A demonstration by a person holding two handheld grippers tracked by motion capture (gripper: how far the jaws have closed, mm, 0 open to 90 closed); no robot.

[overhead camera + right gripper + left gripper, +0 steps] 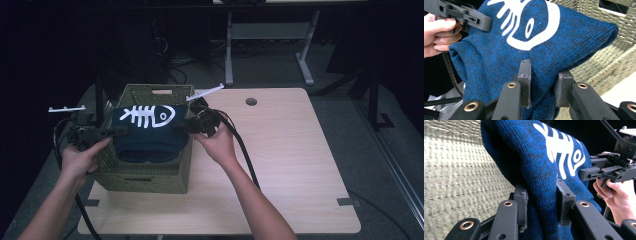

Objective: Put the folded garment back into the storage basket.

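Note:
A folded blue knit sweater (147,132) with a white fish-skeleton print hangs over the open top of a woven olive basket (145,177). My left gripper (120,131) is shut on the sweater's left edge; in the left gripper view the blue knit (541,185) is pinched between the two pads. My right gripper (187,127) is shut on the sweater's right edge, and in the right gripper view the cloth (541,82) bulges between its pads. Each gripper view also shows the other gripper: the right one (609,171) and the left one (461,13), both held by a hand.
The basket stands at the left end of a light wooden table (290,160) with a round cable hole (251,101). Black cables (245,150) trail from the grippers. Desk legs (229,50) and dark floor lie behind the table.

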